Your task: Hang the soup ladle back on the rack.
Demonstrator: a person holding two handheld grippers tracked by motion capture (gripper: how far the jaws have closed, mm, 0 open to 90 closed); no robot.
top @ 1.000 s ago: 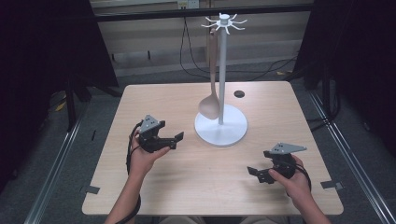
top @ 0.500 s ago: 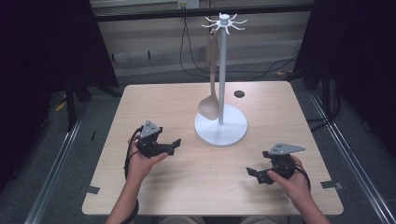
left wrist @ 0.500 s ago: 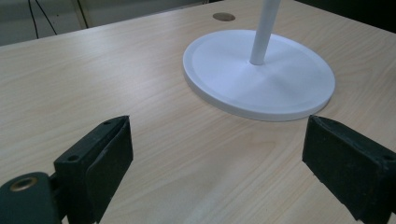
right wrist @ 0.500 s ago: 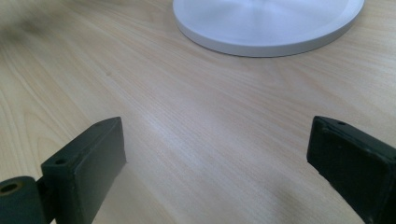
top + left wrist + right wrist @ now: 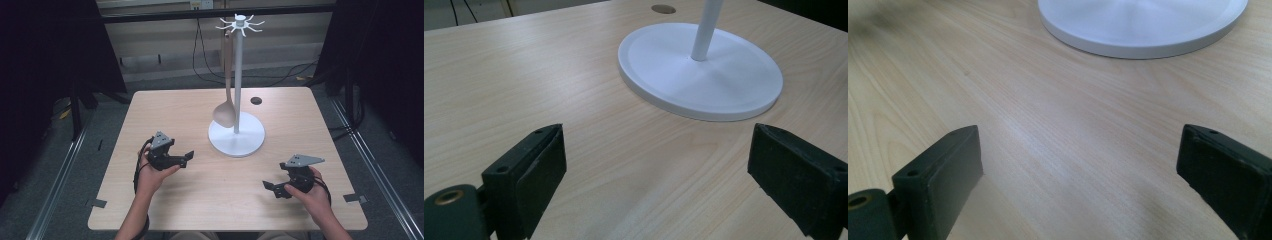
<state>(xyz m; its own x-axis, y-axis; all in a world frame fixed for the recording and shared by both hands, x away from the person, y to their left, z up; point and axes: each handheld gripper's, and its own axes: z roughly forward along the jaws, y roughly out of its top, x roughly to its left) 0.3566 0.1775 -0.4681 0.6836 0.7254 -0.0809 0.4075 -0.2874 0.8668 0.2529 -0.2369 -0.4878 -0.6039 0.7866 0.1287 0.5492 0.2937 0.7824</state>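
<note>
A white stand (image 5: 236, 135) with a round base, a thin pole and hooks at the top rises from the middle of the wooden table (image 5: 170, 107). A beige ladle (image 5: 226, 112) hangs from one hook, its bowl just above the base. My left gripper (image 5: 187, 159) rests low at the table's left, open and empty, its jaws facing the stand base (image 5: 700, 72). My right gripper (image 5: 272, 189) sits at the front right, open and empty, with the base (image 5: 1143, 25) ahead of it.
A small dark round hole (image 5: 256, 100) lies in the table behind the stand. Bare wood stretches between the two grippers and along the front edge. Cables run on the floor beyond the table.
My left gripper has drifted slightly toward the front of the table and lower. The right gripper has barely moved.
</note>
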